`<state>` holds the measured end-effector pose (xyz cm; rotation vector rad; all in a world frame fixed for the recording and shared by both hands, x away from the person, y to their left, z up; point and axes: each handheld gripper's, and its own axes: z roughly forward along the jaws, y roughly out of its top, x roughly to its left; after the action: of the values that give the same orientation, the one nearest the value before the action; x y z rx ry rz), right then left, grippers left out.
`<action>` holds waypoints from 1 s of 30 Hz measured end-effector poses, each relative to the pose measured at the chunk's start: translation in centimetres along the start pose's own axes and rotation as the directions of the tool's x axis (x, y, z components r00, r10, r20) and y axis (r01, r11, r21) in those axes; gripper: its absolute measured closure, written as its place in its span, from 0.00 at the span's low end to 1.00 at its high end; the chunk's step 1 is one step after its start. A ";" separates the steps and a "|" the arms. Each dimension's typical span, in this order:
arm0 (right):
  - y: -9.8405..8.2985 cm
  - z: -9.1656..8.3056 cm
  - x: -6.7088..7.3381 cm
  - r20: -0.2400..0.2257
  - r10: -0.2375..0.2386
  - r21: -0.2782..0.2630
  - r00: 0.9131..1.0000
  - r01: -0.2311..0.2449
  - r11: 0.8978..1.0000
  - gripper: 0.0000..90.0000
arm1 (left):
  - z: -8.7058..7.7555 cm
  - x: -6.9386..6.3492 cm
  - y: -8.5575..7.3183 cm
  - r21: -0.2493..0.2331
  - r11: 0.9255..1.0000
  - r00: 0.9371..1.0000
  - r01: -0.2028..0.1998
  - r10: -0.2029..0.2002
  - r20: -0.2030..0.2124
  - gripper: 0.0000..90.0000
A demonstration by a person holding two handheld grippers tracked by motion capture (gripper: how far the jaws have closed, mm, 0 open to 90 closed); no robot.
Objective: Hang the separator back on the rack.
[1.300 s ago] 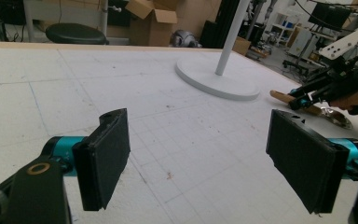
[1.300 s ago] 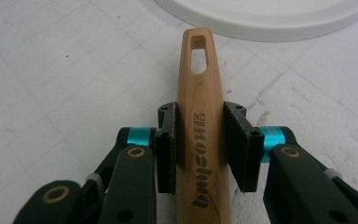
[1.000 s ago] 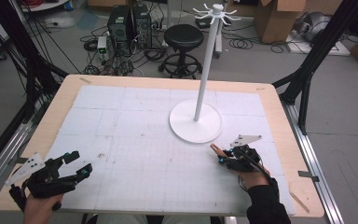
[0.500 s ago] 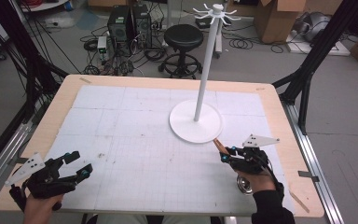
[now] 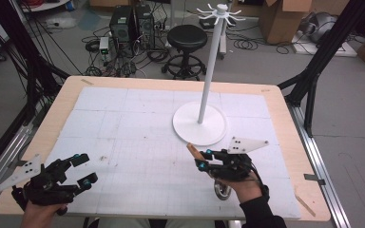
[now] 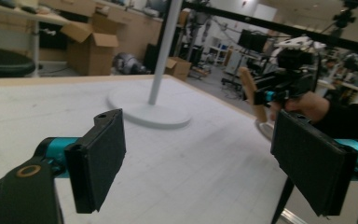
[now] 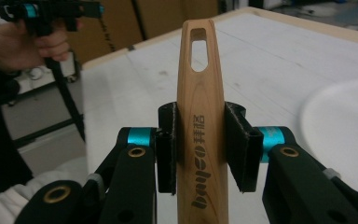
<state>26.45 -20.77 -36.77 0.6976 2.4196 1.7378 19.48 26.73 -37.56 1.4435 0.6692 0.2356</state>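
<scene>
High view: at the lower left of the frame the left gripper (image 5: 83, 167) is held by a hand (image 5: 37, 214) near the table's front edge, its jaws spread wide with nothing between them. In the left gripper view the two black pads (image 6: 98, 158) stand far apart over the white mat. At the lower right of the high view the right gripper (image 5: 202, 159) pinches a wooden handle (image 5: 193, 151); a round metal part (image 5: 222, 191) shows under the hand. In the right gripper view the handle (image 7: 199, 116) stands upright between the pads, which press on both its sides. Farther, at the centre of the table (image 5: 66, 97), is the white stand (image 5: 200, 124), close beyond the right gripper.
</scene>
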 end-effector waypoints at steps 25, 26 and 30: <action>2.4 5.0 5.8 -0.302 -0.113 -0.132 0.947 0.076 0.988 0.75 | 8.3 -3.2 3.5 0.029 1.000 0.943 0.006 -0.015 0.333 0.25; 2.4 5.0 5.8 -0.302 -0.113 -0.132 0.947 0.076 0.988 0.75 | 8.3 -3.2 3.5 0.029 1.000 0.943 0.006 -0.015 0.333 0.25; 2.6 5.5 6.3 -0.331 -0.122 -0.142 0.936 0.078 0.987 0.75 | 8.5 -3.7 2.7 0.061 0.998 0.933 -0.011 -0.012 0.360 0.25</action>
<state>23.37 -12.69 -35.12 0.2707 2.4650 2.0946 21.87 18.03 -34.03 1.4966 0.3776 -0.0537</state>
